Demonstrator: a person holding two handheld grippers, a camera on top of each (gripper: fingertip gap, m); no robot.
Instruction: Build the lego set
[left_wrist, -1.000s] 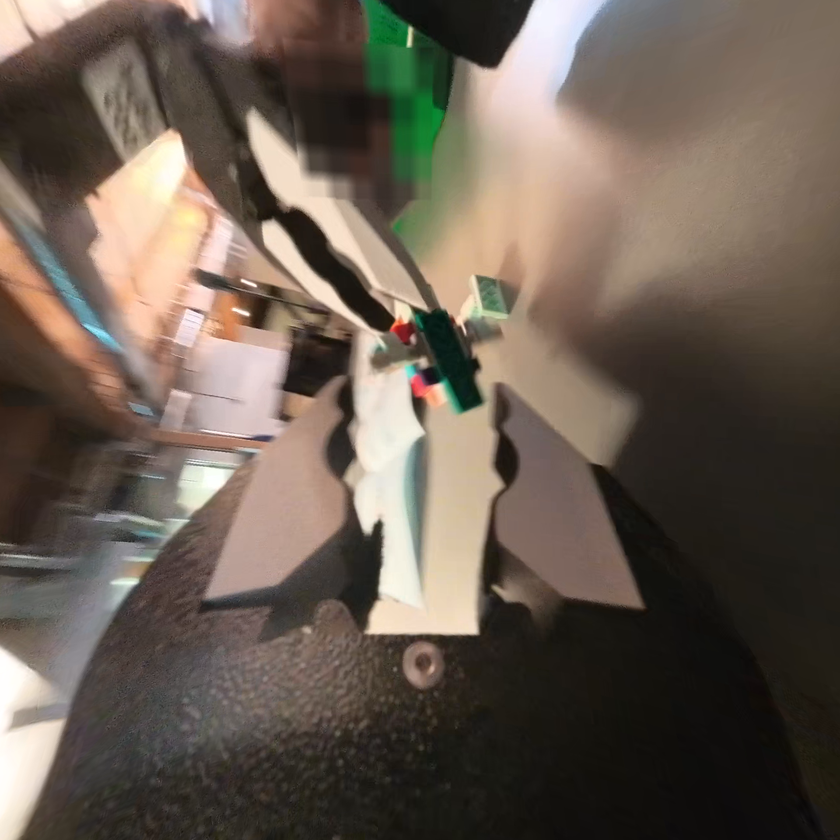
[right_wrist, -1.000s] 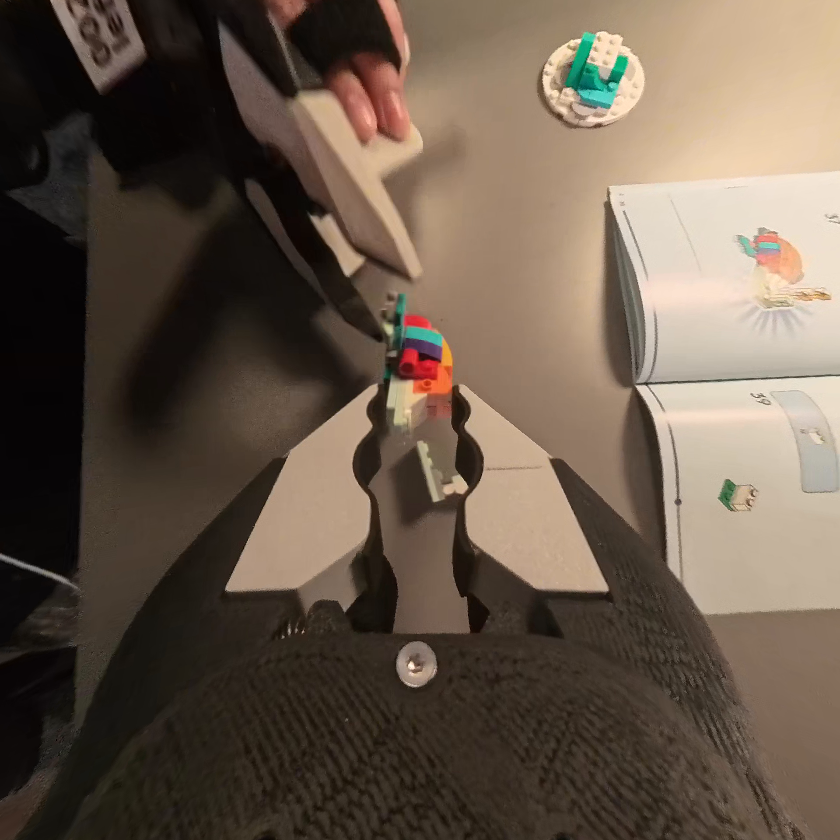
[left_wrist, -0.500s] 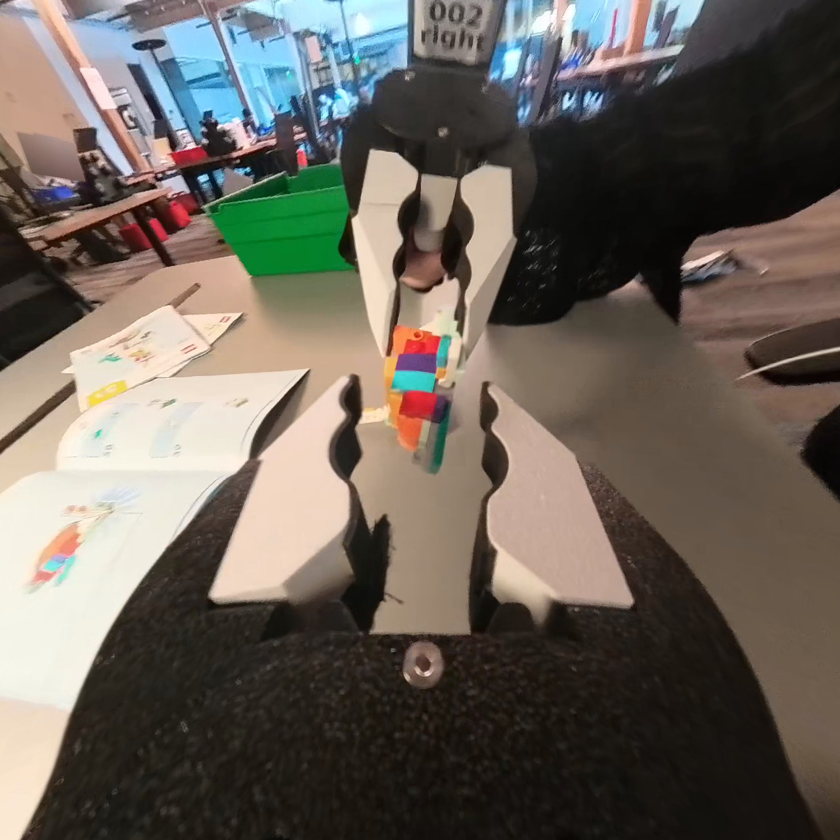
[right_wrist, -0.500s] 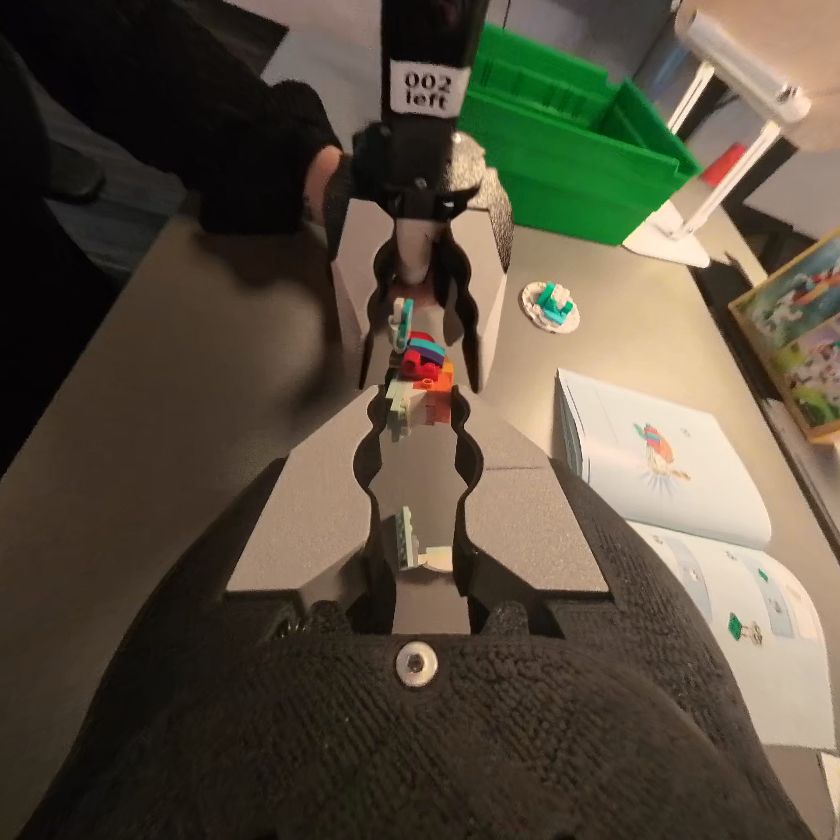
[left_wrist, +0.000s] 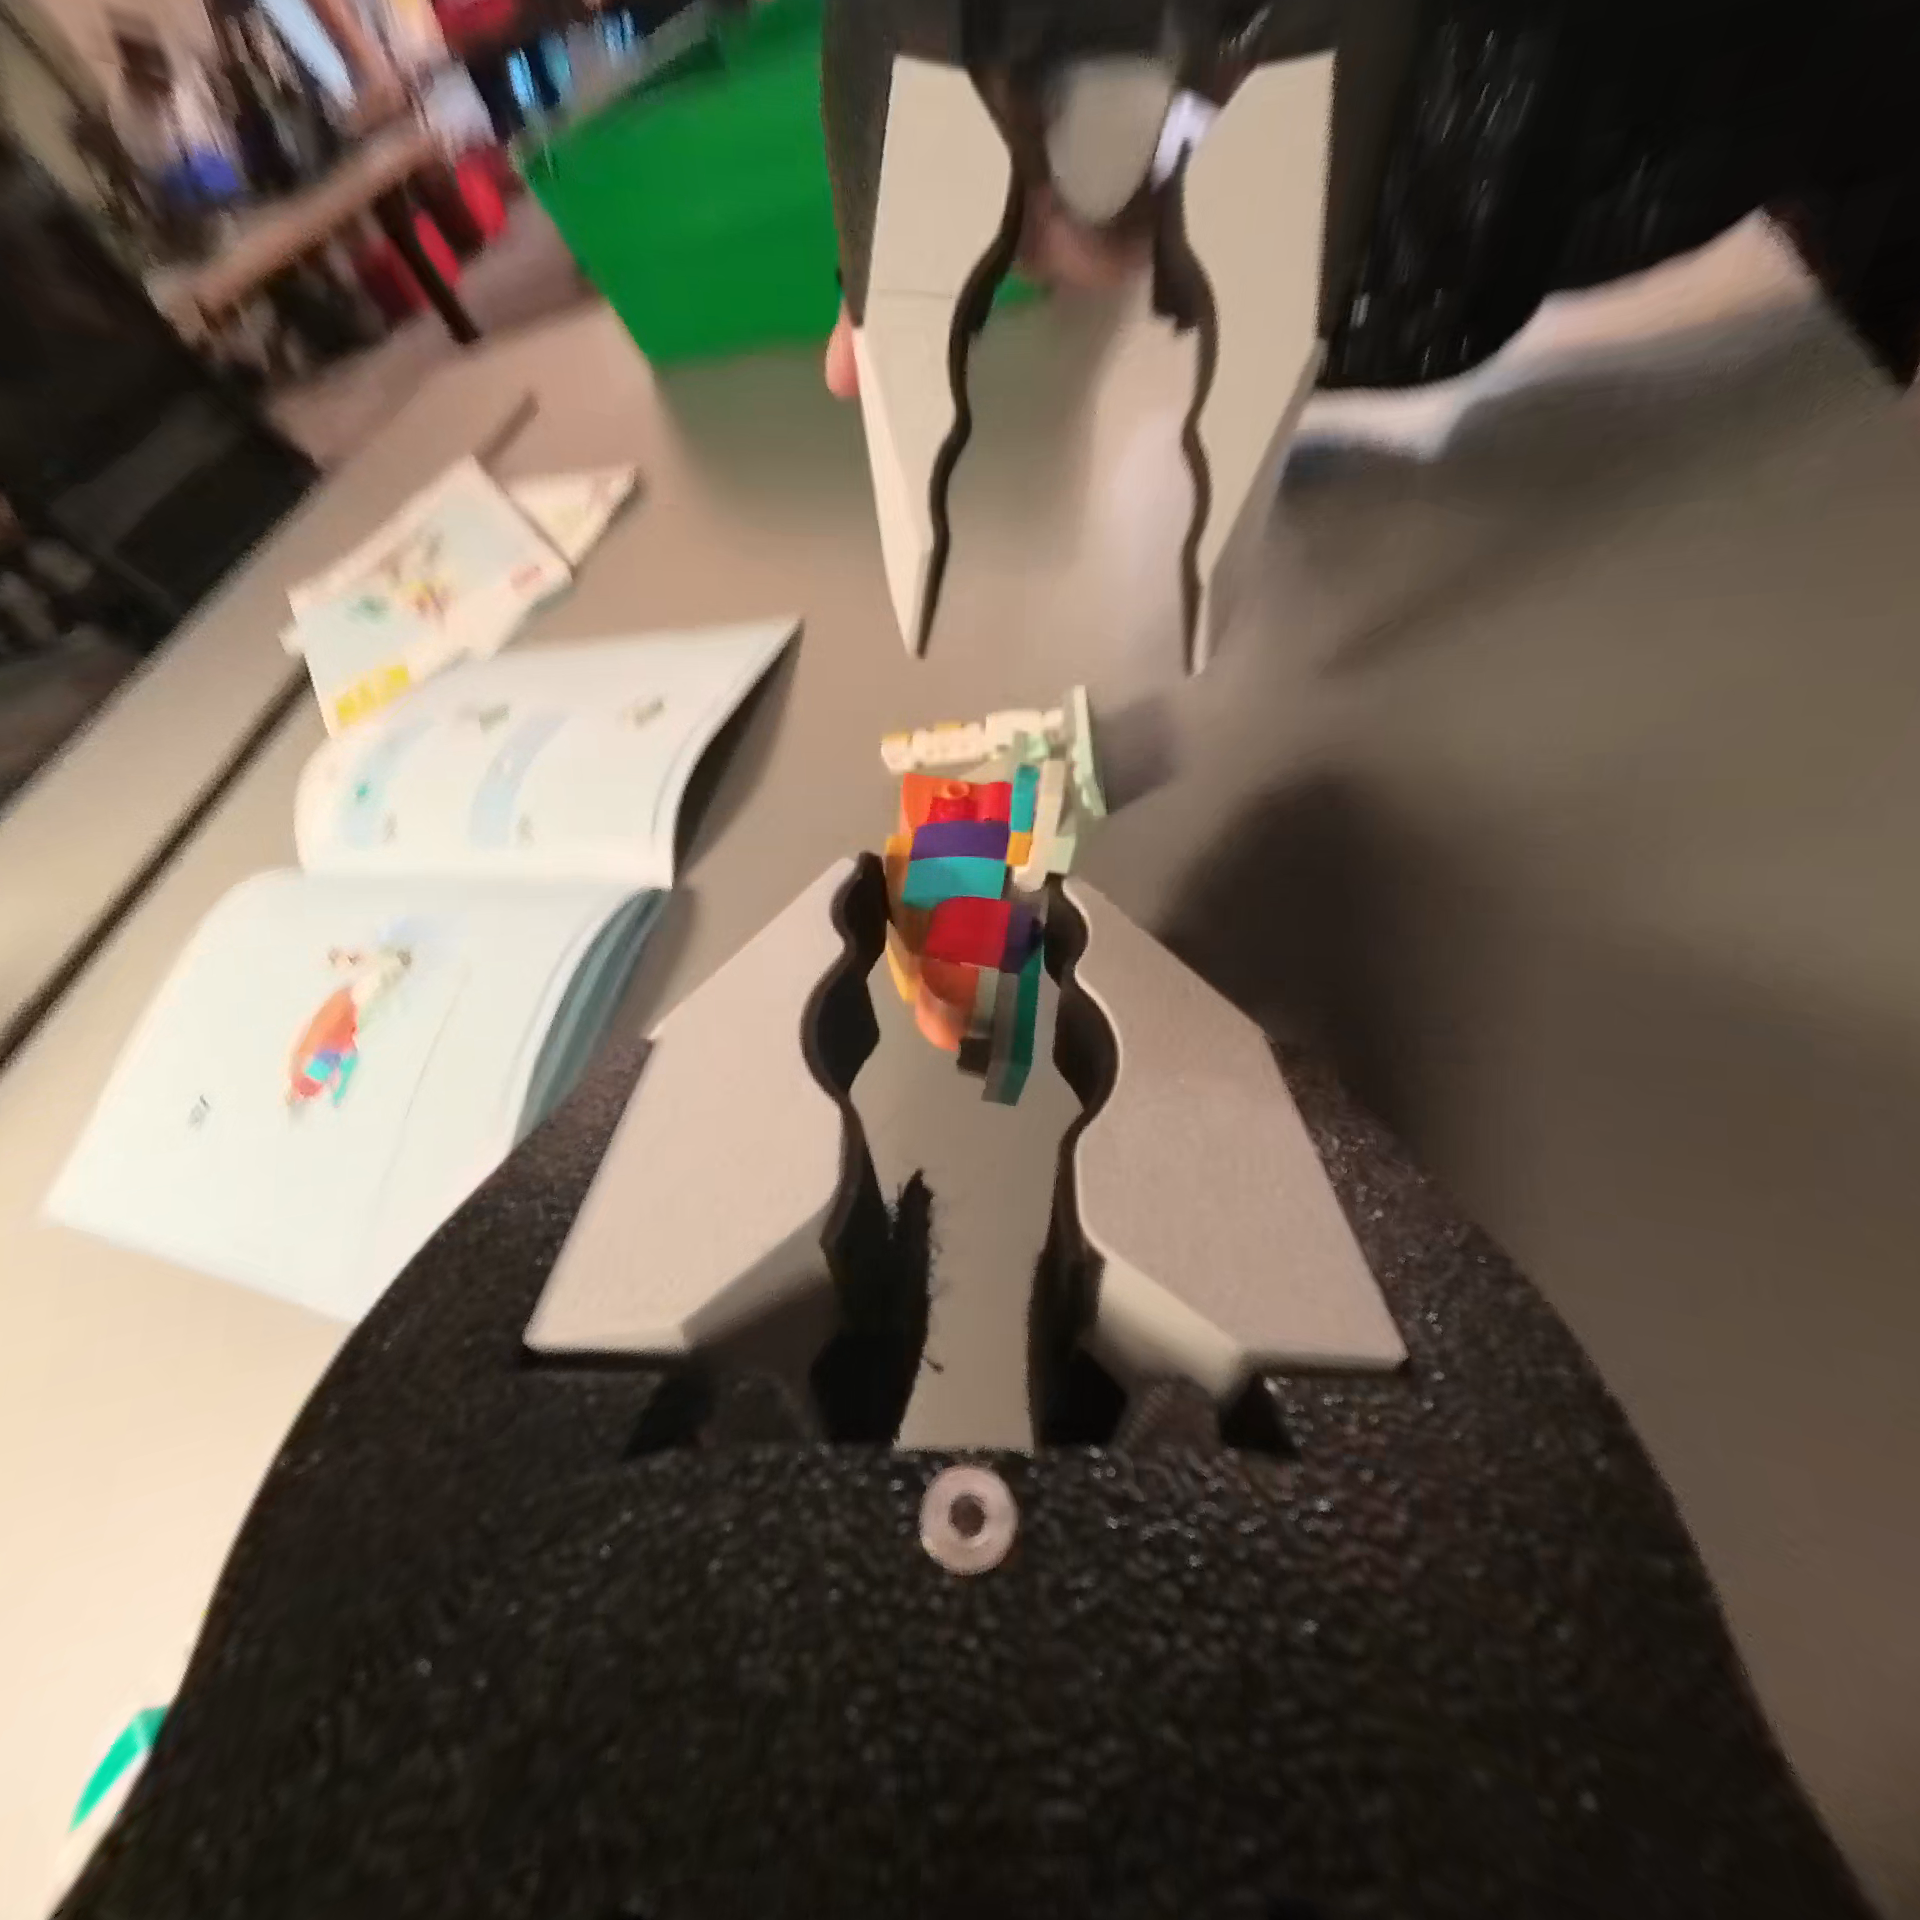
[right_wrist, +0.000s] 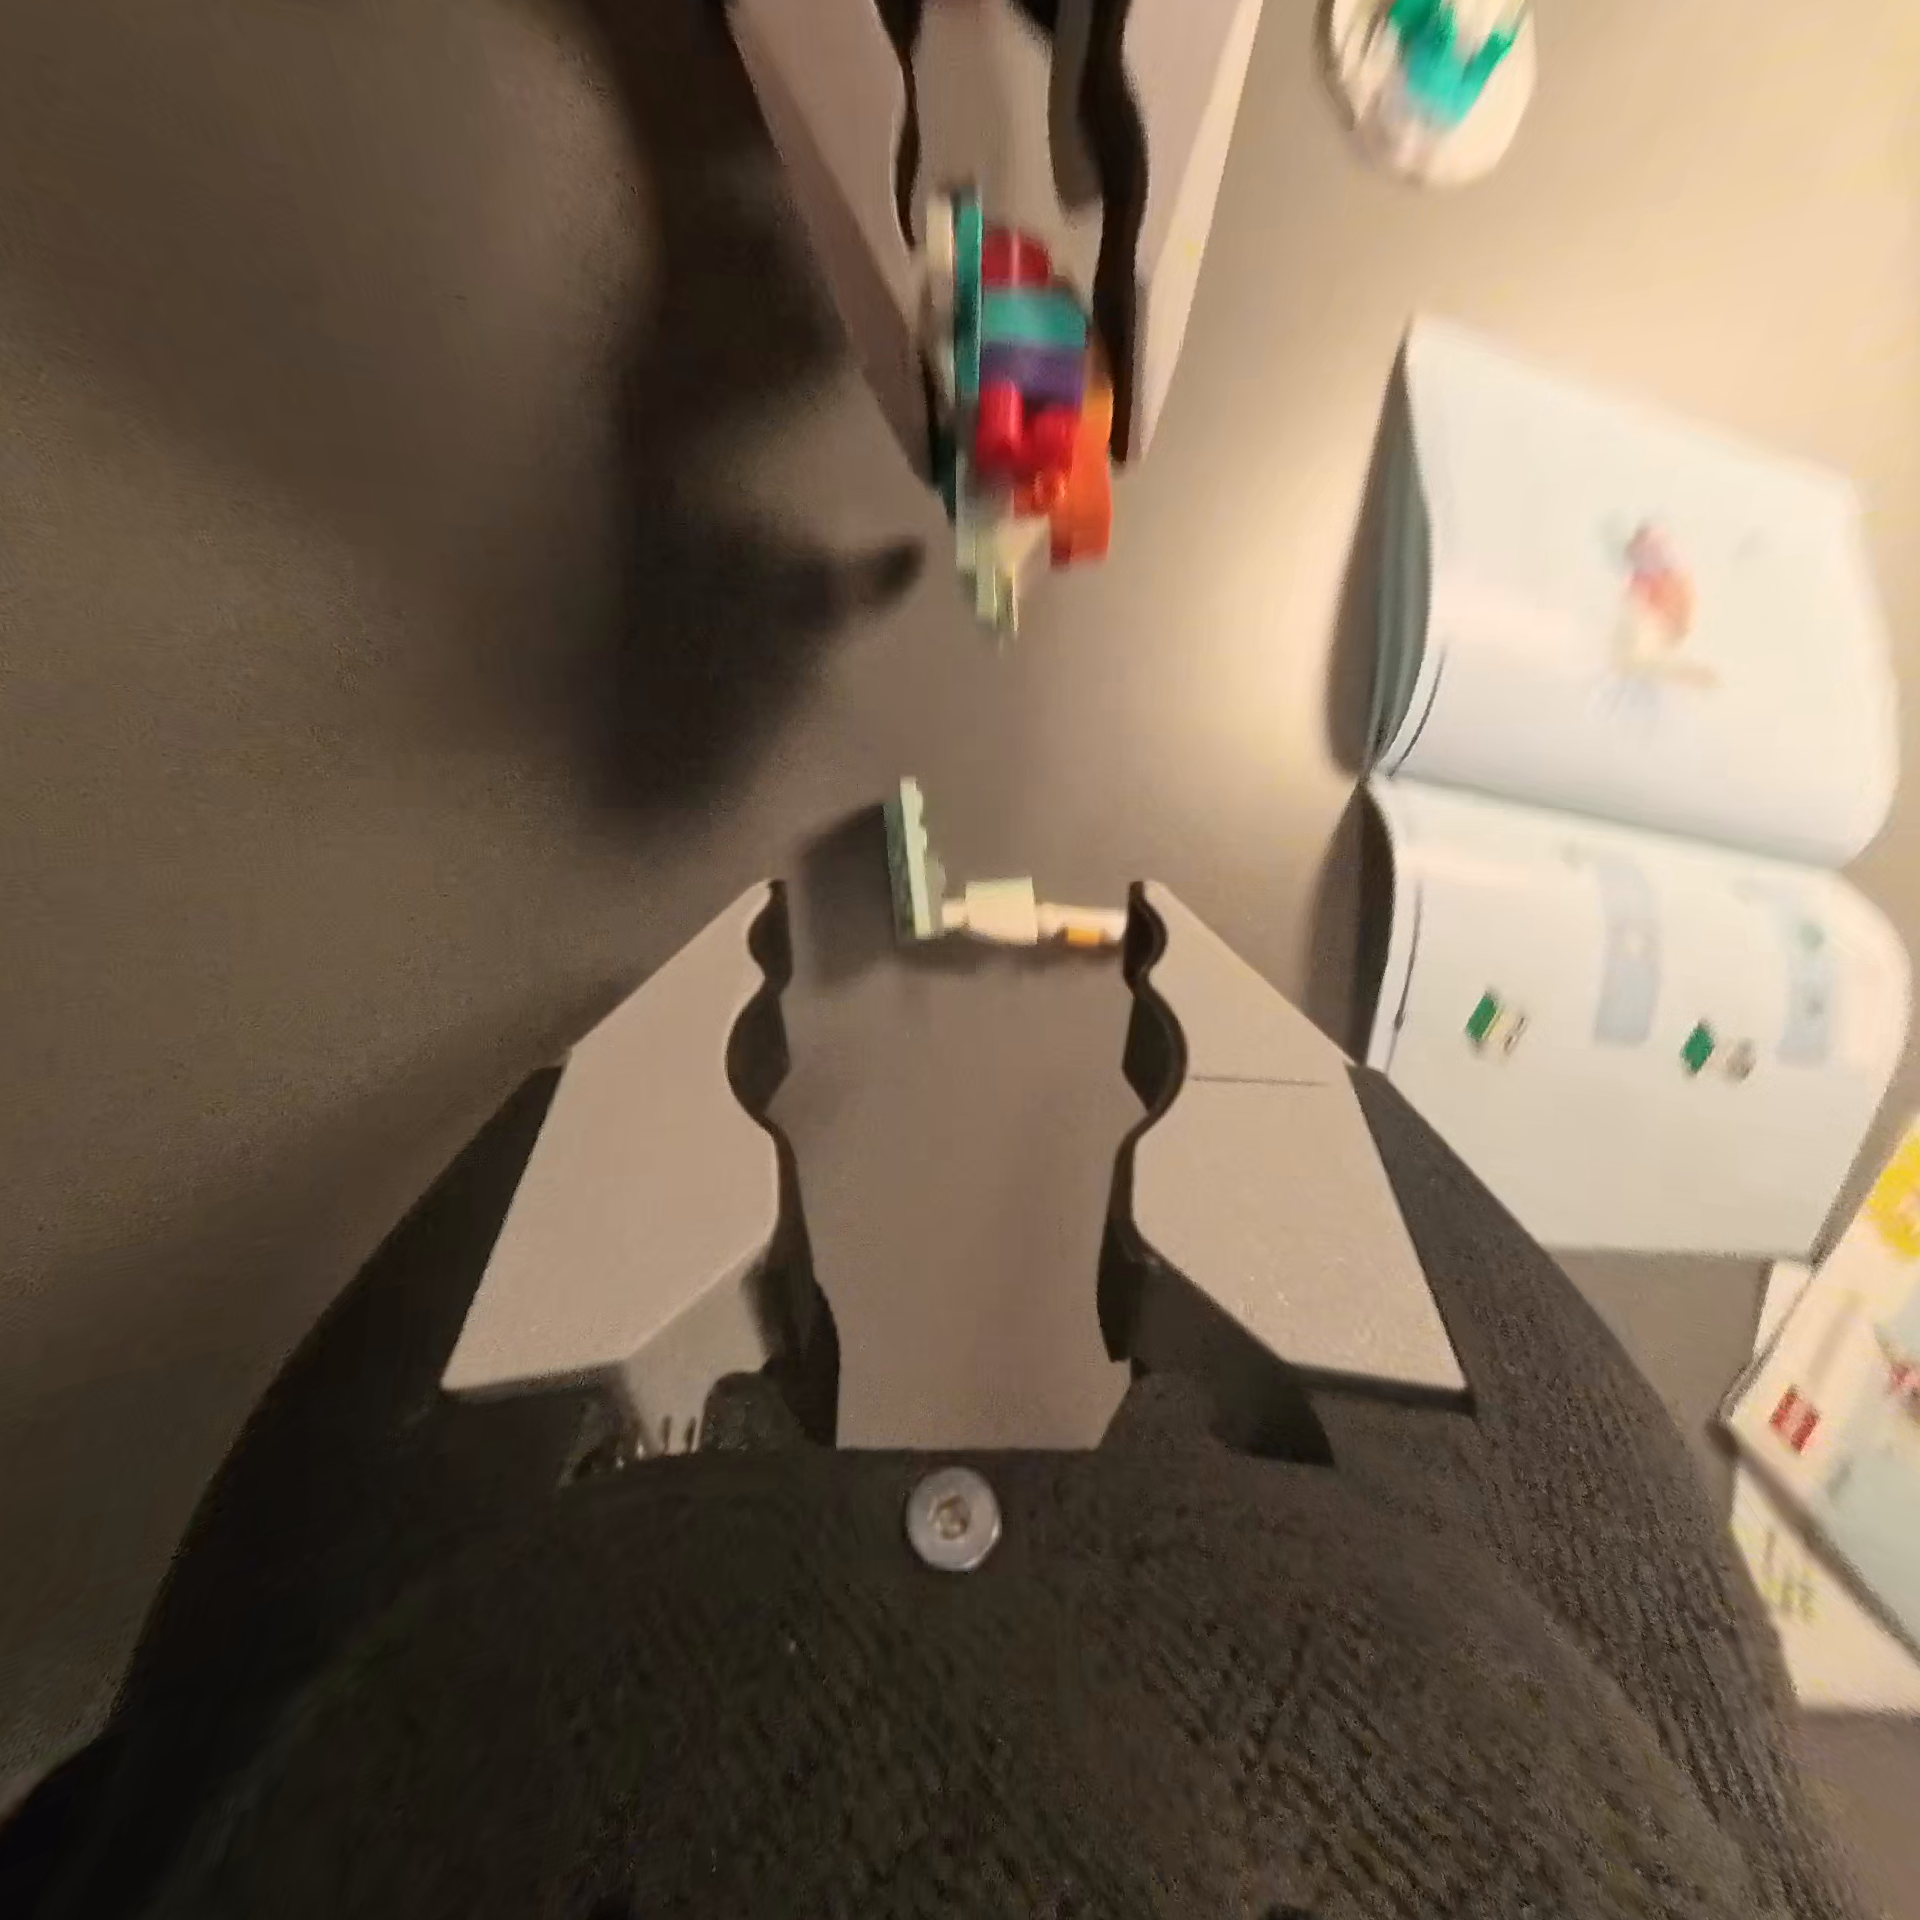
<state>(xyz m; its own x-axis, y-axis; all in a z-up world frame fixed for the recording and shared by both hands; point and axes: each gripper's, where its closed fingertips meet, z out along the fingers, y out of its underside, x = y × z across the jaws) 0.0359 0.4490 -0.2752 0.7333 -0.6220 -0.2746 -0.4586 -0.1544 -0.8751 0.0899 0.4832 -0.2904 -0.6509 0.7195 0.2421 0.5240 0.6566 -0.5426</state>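
Note:
A small colourful lego model (left_wrist: 961, 914) of red, orange, teal and purple bricks is pinched between the fingertips of my left gripper (left_wrist: 966, 883), above the grey table. It also shows in the right wrist view (right_wrist: 1023, 384), held by the left gripper (right_wrist: 1029, 457) at the top. My right gripper (right_wrist: 956, 894) is open and empty; in the left wrist view (left_wrist: 1055, 655) it hangs just beyond the model, apart from it. A small loose piece (right_wrist: 914, 873), a pale green plate with a white part, lies on the table just past the right fingertips.
An open instruction booklet (left_wrist: 416, 935) lies left of the left gripper, right of the right gripper (right_wrist: 1621, 644). A second leaflet (left_wrist: 447, 592) lies behind it. A round white plate with teal bricks (right_wrist: 1429, 73) stands farther off. A green bin (left_wrist: 727, 208) is at the back. Spacing between my two grippers at the tips: around 7 cm.
The left gripper has closed on the model. The right gripper, which held it, has let go, opened and drawn back from it.

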